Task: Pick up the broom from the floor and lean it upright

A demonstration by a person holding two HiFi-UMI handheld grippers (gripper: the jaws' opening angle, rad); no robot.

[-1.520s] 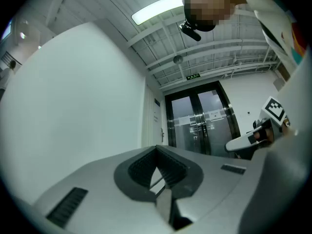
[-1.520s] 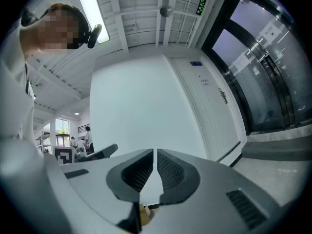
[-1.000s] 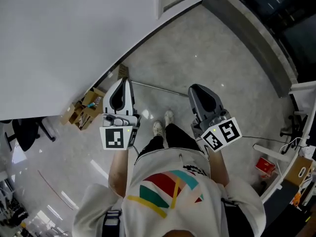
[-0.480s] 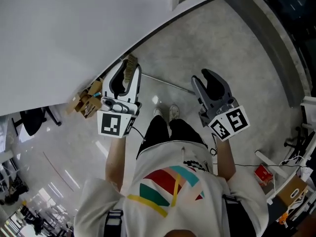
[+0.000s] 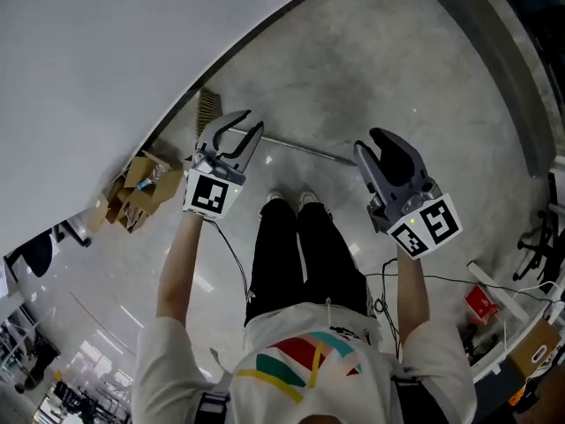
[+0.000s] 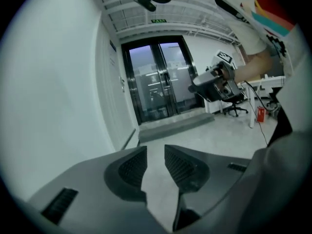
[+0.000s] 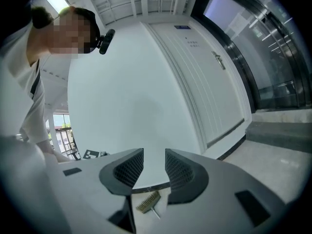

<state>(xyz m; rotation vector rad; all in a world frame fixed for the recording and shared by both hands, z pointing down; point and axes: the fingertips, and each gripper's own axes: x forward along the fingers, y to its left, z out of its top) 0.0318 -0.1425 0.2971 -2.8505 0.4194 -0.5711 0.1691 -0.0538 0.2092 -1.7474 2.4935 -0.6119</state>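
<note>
Head view has the broom (image 5: 265,138) lying flat on the floor (image 5: 397,60), just past my shoes (image 5: 291,201). The broom head (image 5: 208,109) sits right up at the edge where the floor meets the white wall (image 5: 88,60), and the thin metal handle (image 5: 309,150) runs out toward the right. Both grippers are open and empty. The left gripper (image 5: 250,122) hangs over the handle close to the broom head, and the right gripper (image 5: 386,140) is out by the free end. Left gripper view shows only bare floor in the gap. Right gripper view shows the broom head (image 7: 148,202) low between the jaws, but it's way off down on the floor, not in reach.

So I'd call this the reach-down, nothing grabbed yet. My plan is to come down with the jaws straddling the handle crosswise, so the pads close square on it. It looks like a skinny rod that could roll or squirt out of a sloppy pinch. The left takes it near the head, where I guess the weight is, and the right goes further along for leverage. I also want to stay clear of the cardboard boxes (image 5: 132,193) at the wall edge to the left when I swing it up.
</note>
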